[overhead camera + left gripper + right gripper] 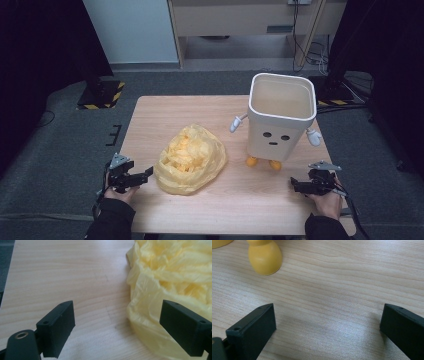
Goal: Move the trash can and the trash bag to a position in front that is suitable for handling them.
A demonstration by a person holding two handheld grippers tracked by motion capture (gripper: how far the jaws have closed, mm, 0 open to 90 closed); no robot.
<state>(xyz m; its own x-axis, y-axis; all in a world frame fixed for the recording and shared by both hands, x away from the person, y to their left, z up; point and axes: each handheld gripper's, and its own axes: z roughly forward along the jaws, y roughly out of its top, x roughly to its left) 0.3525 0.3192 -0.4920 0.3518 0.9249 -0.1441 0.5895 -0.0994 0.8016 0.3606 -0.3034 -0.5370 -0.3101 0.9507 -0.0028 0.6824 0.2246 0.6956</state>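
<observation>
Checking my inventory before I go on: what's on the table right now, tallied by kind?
Yellow plastic bag: 1
White character-shaped bin with yellow feet: 1
Gripper, jaws open, nothing held: 2, left gripper and right gripper
Total: 4

A wooden table point(150, 112) carries a crumpled yellow bag point(190, 159) and — apparently freestanding — a white bin point(280, 120).

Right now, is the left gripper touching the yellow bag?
Cannot tell. In the left gripper view the open left gripper has one jaw overlapping the yellow bag; no gap or contact shows plainly.
</observation>
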